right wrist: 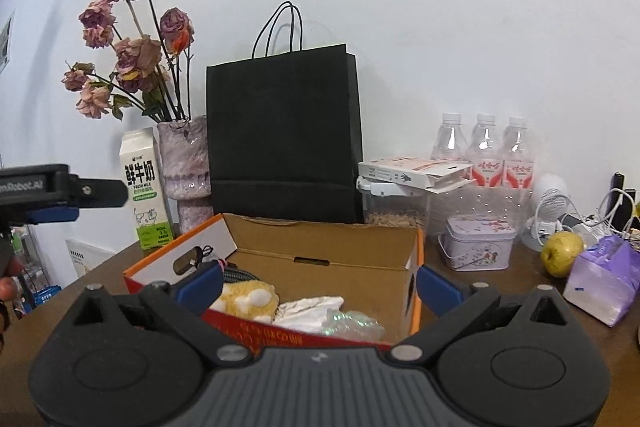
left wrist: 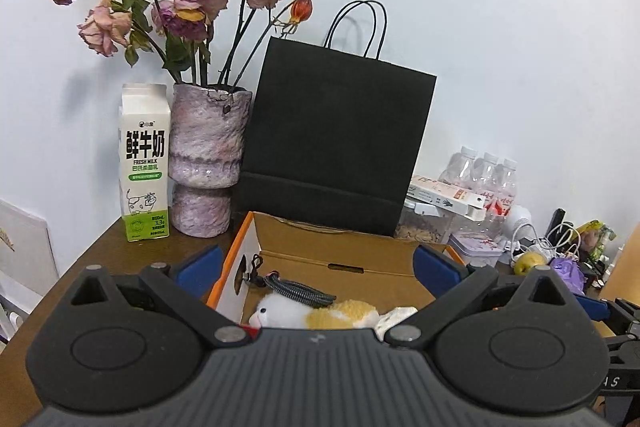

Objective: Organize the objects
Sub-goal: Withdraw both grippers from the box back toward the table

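Observation:
An open cardboard box with orange edges stands on the brown table; it also shows in the right wrist view. Inside lie a white and yellow plush toy, a dark braided cable, white paper and a crumpled clear wrapper. My left gripper is open and empty, its blue fingertips spread to either side above the box. My right gripper is open and empty, just above the box's near side. The left gripper's body shows at the left of the right wrist view.
Behind the box stand a black paper bag, a vase of dried roses and a milk carton. To the right are water bottles, a clear container, a tin, a green apple, a purple pack and cables.

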A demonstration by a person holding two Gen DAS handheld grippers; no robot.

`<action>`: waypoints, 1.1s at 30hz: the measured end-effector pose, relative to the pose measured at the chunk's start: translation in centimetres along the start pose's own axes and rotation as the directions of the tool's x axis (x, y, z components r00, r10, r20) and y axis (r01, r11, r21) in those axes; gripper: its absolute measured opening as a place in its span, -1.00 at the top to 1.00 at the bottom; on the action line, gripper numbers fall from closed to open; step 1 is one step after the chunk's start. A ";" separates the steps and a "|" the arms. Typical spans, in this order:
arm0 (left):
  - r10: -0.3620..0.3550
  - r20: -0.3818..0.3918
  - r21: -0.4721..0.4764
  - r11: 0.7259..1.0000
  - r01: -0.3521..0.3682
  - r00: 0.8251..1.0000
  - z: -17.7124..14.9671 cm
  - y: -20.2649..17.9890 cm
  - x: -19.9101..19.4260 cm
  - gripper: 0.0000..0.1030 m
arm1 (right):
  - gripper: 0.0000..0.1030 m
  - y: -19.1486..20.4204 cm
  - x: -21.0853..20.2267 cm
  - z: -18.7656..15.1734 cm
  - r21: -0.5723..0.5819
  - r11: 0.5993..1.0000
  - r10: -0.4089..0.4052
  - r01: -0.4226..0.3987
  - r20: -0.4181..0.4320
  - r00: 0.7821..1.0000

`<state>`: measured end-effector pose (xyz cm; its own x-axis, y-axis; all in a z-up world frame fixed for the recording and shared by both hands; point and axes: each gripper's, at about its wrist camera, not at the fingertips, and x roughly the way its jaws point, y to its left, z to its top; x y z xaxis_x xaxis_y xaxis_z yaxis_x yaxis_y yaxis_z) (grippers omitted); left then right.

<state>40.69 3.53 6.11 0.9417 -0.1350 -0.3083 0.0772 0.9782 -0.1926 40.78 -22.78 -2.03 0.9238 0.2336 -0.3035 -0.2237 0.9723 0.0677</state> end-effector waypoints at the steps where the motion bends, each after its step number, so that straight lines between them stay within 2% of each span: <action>1: -0.001 0.004 0.002 1.000 0.001 1.000 -0.2 0.1 -0.5 -1.00 | -1.00 0.0 -0.4 -0.2 0.000 1.000 0.001 -0.001 0.001 1.000; 9: -0.012 -0.003 0.015 1.000 0.012 1.000 -2.1 0.6 -3.2 -1.00 | -1.00 0.7 -3.0 -2.0 -0.034 0.999 0.015 -0.015 -0.001 1.000; 20: -0.016 -0.040 0.097 0.995 0.020 0.999 -5.9 -0.8 -5.7 -1.00 | -1.00 1.4 -6.7 -5.2 -0.055 0.998 0.002 -0.003 -0.010 1.000; 29: -0.025 -0.036 0.074 0.997 0.027 0.999 -6.5 -1.0 -7.9 -1.00 | -1.00 1.5 -8.9 -5.8 -0.031 0.999 -0.011 0.011 0.006 1.000; 33: -0.038 -0.064 0.070 0.997 0.043 0.997 -7.0 -1.2 -9.0 -1.00 | -1.00 1.9 -9.9 -6.4 -0.036 0.999 -0.010 0.010 -0.004 1.000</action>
<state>29.81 2.43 2.62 0.9151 -0.1823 -0.3597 0.1402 0.9802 -0.1400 29.19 -23.31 -4.94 0.9248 0.2238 -0.3077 -0.2254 0.9738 0.0306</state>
